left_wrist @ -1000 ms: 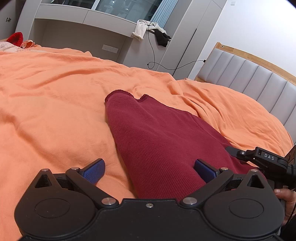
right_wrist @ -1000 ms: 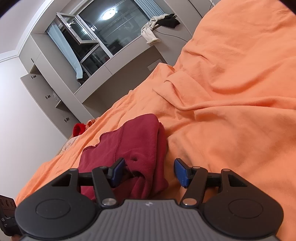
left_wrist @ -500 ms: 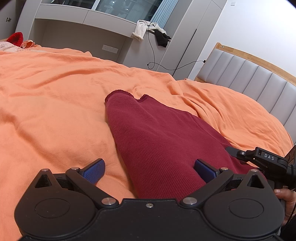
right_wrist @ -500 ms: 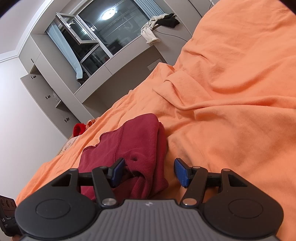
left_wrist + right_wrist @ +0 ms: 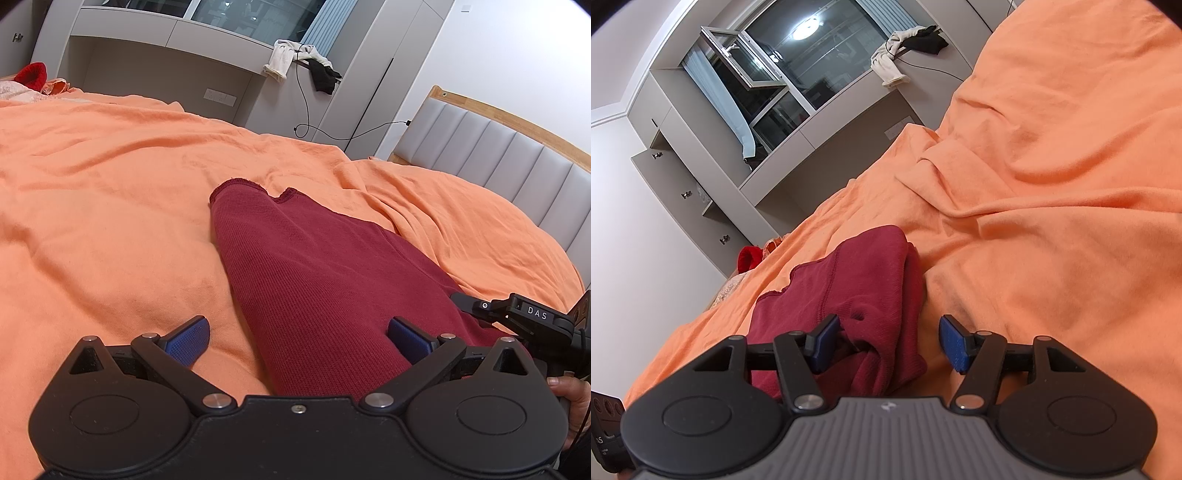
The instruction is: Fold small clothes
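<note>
Left hand-held gripper [image 5: 297, 338] sits low over the bed [image 5: 110, 221], level, aimed fwd along the garment; jaws spread wide, nothing pinched. Left blue pad over bare sheet, right blue pad over the maroon garment [image 5: 314, 280], fabric running between them. Right hand-held gripper [image 5: 886, 341] rolled to one side, so the room tilts in its view; jaws spread too, left pad on or just above the bunched cloth, can't tell which, right pad over the orange sheet. No grip on anything.

Writing: "DAS" in white on the black body of the right unit, seen at the right edge of the left cam, w/ a few of the person's fingers [image 5: 569, 393] under it.

Garment lies flat on the orange sheet, mid-bed. Long axis runs away from the left cam, slanting a bit left; hemmed, notched end points far, toward the grey cabinets [image 5: 166, 55]. Near end is bunched in folds by the right gripper. Padded grey headboard [image 5: 498, 158] off to the right.
</note>
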